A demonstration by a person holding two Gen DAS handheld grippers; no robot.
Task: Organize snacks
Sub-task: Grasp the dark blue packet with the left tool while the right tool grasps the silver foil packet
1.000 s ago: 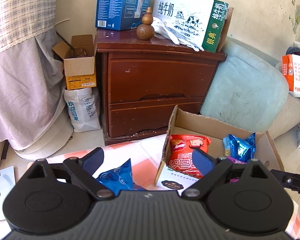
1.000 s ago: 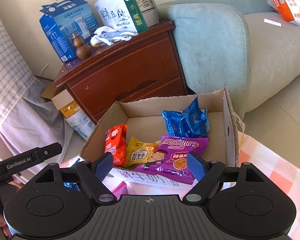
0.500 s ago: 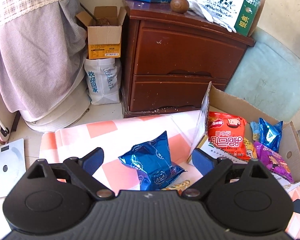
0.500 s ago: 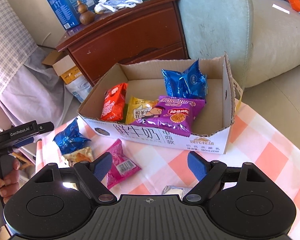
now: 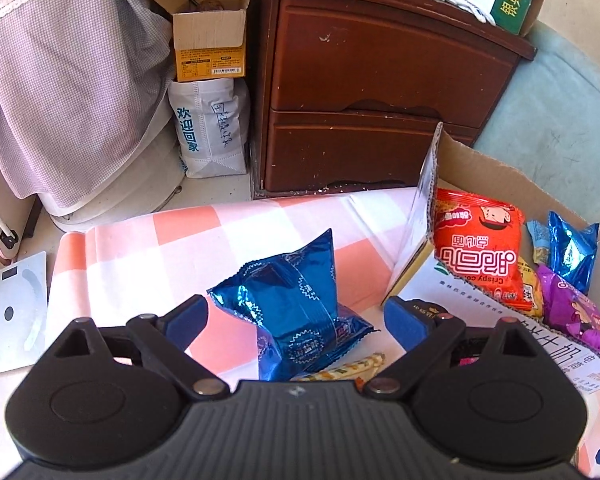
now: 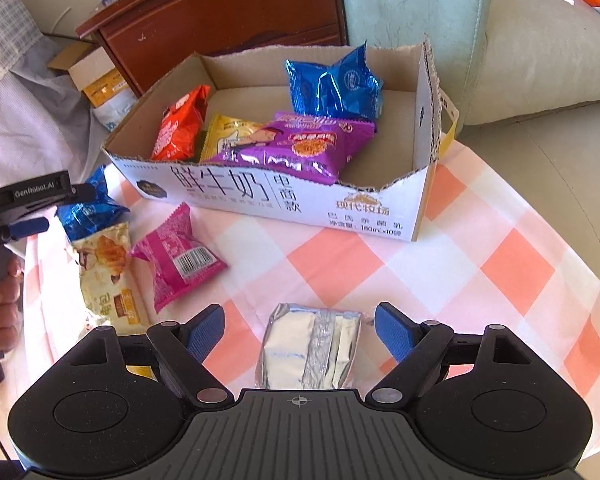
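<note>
Cut-down milk carton [image 6: 284, 204] far on checked tablecloth [image 6: 480, 248] | left gripper [image 5: 296, 316] apart around blue foil packet [image 5: 296, 312], untouched | right gripper [image 6: 300, 332] apart over silver packet [image 6: 312, 352] | centre pads before pinching, lift gently.

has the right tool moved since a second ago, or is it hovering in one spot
Yes. The right tool has dipped toward the tablecloth: the cardboard box, earlier between its fingers, now sits well above them, and a silver packet lies between the open fingers.
</note>
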